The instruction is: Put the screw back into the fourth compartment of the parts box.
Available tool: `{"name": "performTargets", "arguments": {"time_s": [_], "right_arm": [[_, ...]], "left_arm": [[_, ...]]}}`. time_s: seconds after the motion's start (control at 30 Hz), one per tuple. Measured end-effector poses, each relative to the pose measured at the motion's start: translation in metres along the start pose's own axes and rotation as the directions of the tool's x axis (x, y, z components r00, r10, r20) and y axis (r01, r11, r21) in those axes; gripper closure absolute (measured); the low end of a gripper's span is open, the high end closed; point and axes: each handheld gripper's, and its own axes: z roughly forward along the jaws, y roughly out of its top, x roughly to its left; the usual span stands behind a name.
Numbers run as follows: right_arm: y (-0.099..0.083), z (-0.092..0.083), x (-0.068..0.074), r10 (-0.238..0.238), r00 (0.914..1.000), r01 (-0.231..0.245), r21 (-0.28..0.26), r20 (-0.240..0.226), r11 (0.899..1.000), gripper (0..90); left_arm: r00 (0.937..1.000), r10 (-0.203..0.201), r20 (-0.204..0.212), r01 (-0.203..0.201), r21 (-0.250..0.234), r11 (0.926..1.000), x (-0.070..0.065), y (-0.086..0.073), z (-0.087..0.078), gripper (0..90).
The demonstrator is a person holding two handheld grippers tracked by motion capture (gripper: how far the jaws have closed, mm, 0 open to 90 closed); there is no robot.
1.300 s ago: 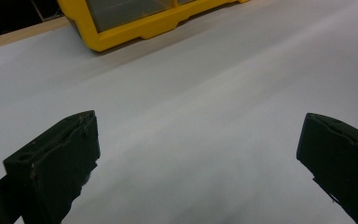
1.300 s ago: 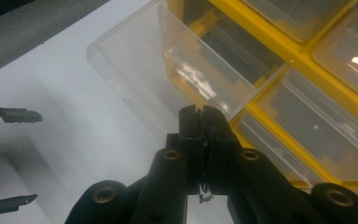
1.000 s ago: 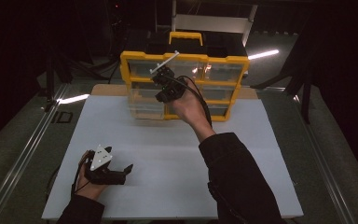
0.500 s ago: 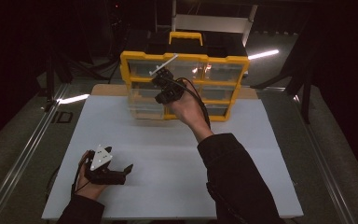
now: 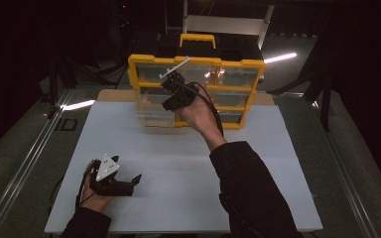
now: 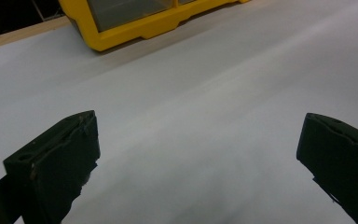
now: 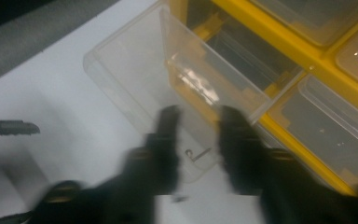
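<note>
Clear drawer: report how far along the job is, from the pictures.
Done: the clear drawer is pulled out of the yellow organizer, and a small metal piece appears to lie in it. In hand: the right gripper hovers over the drawer; its jaws have just been opening, with nothing gripped. Left: the drawer is not yet pushed back. The left gripper rests open on the white table.

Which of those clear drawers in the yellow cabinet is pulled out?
The lower-left drawer, right under the right gripper. It juts out over the white table; the other drawers sit flush in the yellow cabinet.
</note>
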Motion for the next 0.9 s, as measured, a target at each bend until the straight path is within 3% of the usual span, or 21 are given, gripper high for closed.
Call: {"name": "performTargets", "arguments": {"time_s": [0.03,0.07,0.23,0.47,0.5,0.63,0.9], "right_arm": [[-0.001,-0.001,-0.001,0.009,0.9999,-0.009,-0.007,-0.007,1.0,51.9],[-0.001,-0.001,-0.001,0.009,0.9999,-0.009,-0.007,-0.007,1.0,51.9],[-0.008,-0.004,-0.004,-0.015,0.9998,0.015,-0.013,-0.013,1.0,34.0],[-0.018,-0.004,-0.006,-0.081,0.9964,0.081,0.003,-0.023,0.997,28.5],[-0.022,-0.004,-0.005,-0.11,0.9934,0.111,0.014,-0.032,0.994,26.7],[-0.029,-0.004,-0.001,-0.149,0.9875,0.151,0.024,-0.051,0.988,25.8],[-0.044,-0.003,0.005,-0.206,0.9767,0.208,0.045,-0.061,0.977,24.6]], "left_arm": [[1.0,-0.001,0.0,0.001,-0.001,1.0,0.0,0.0,0.0,0.0],[1.0,-0.001,0.0,0.001,-0.001,1.0,0.0,0.0,0.0,0.0],[1.0,0.001,-0.001,-0.001,0.001,1.0,0.0,0.0,0.0,0.0],[1.0,0.004,0.0,-0.004,0.002,1.0,-0.001,0.0,0.001,0.0],[1.0,0.003,-0.001,-0.003,0.002,1.0,-0.001,0.0,0.001,0.0],[1.0,0.005,-0.001,-0.005,0.002,1.0,-0.001,0.0,0.0,0.0],[1.0,0.007,-0.005,-0.007,0.001,1.0,-0.001,0.0,0.0,0.0]]}}
